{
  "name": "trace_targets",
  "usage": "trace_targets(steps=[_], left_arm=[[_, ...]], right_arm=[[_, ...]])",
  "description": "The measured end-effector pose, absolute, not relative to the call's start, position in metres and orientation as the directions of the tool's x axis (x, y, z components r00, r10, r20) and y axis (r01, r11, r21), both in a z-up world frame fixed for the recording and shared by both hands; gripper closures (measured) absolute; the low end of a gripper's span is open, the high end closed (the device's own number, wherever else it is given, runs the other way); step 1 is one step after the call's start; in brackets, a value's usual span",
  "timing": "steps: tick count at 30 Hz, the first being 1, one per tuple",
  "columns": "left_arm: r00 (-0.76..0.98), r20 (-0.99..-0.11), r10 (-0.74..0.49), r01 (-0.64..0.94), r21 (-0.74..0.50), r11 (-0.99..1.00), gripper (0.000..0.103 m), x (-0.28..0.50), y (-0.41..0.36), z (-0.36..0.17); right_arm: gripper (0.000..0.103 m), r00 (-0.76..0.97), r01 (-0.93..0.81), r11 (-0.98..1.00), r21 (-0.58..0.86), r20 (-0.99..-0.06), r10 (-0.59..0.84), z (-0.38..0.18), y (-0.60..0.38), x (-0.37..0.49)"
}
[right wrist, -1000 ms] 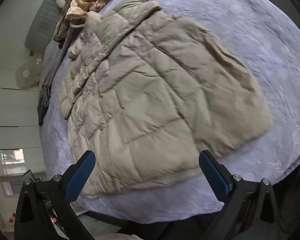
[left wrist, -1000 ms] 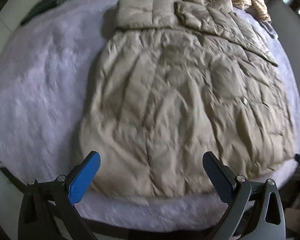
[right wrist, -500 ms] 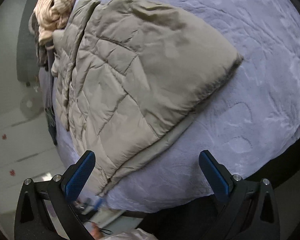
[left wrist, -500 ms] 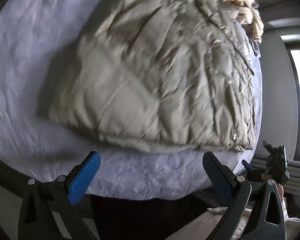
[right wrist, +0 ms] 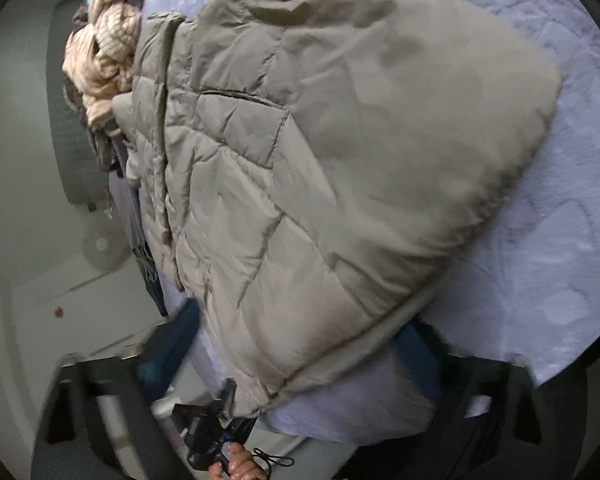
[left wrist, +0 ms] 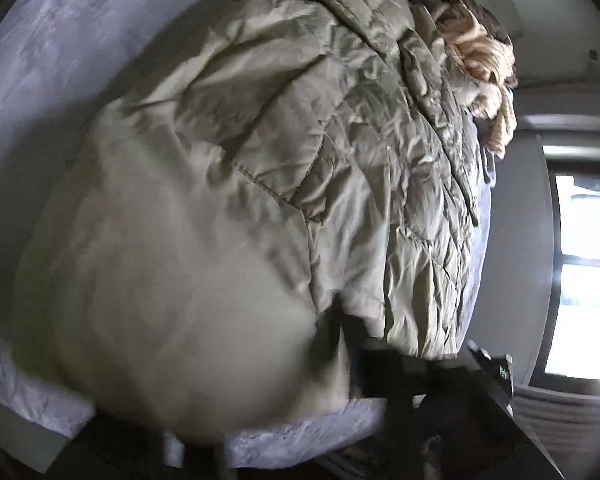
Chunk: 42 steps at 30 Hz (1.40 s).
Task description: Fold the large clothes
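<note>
Left hand-held gripper (left wrist: 340, 360), mostly buried in blur, is closing, apparently on the coat (left wrist: 260, 160) hem at the bed (left wrist: 40, 60) edge; the right (right wrist: 292, 352) straddles the hem, closing. We expect puffy, slippery, light fabric: pinch the hem corners.

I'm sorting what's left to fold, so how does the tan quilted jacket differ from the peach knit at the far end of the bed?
The tan quilted jacket is spread flat; the peach knit is bunched in a heap. The jacket has a smooth, stitched shell; the knit is ribbed. The jacket covers far more of the lavender blanket. Both are clothes on the same bed.
</note>
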<state>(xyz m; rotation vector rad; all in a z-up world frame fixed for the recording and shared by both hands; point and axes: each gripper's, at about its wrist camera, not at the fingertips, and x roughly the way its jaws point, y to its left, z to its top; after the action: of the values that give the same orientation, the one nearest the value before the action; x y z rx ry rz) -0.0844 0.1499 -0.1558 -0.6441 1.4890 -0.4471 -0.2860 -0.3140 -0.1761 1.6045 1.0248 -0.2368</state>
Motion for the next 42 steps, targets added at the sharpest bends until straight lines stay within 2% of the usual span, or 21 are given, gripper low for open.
trace_targets(steps=[1,3,5,16,21,26,32,36,39,42], left_arm=[[0.06,-0.768,-0.637,-0.098,-0.64,0.762,0.086,-0.083,0.151,-0.153],[0.076,-0.767,-0.637,-0.045,-0.641,0.766,0.089,-0.079,0.151,-0.139],[0.081,-0.76,-0.645,0.004,-0.647,0.762,0.09,-0.075,0.15,-0.127],[0.028,-0.743,-0.668,0.245,-0.643,0.725,0.09,-0.029,0.145,-0.074],[0.033,-0.748,-0.662,0.288,-0.628,0.723,0.09,0.0,0.133,-0.058],[0.125,-0.75,-0.649,0.31,-0.592,0.744,0.09,0.03,0.12,-0.028],[0.256,-0.74,-0.622,0.303,-0.549,0.779,0.09,0.073,0.102,0.013],[0.298,-0.75,-0.59,0.293,-0.516,0.805,0.09,0.12,0.088,0.025],[0.329,-0.767,-0.551,0.277,-0.479,0.833,0.09,0.165,0.071,0.023],[0.337,-0.799,-0.498,0.243,-0.437,0.866,0.09,0.204,0.054,0.005]], right_arm=[[0.04,0.591,0.726,0.029,0.687,-0.645,0.484,-0.179,-0.314,-0.285],[0.087,0.577,0.749,0.015,0.662,-0.663,0.476,-0.181,-0.314,-0.285],[0.091,0.581,0.749,0.026,0.662,-0.675,0.455,-0.174,-0.314,-0.283],[0.094,0.562,0.728,0.238,0.643,-0.758,0.331,-0.11,-0.317,-0.252],[0.094,0.565,0.712,0.311,0.629,-0.777,0.277,-0.082,-0.318,-0.228],[0.095,0.586,0.653,0.401,0.642,-0.764,0.269,-0.055,-0.333,-0.193],[0.095,0.603,0.495,0.581,0.645,-0.737,0.305,-0.008,-0.366,-0.1],[0.095,0.603,0.424,0.635,0.645,-0.725,0.333,0.01,-0.384,-0.032],[0.095,0.6,0.394,0.665,0.635,-0.725,0.337,0.013,-0.394,0.015],[0.095,0.588,0.405,0.656,0.637,-0.731,0.347,-0.008,-0.407,0.069]])
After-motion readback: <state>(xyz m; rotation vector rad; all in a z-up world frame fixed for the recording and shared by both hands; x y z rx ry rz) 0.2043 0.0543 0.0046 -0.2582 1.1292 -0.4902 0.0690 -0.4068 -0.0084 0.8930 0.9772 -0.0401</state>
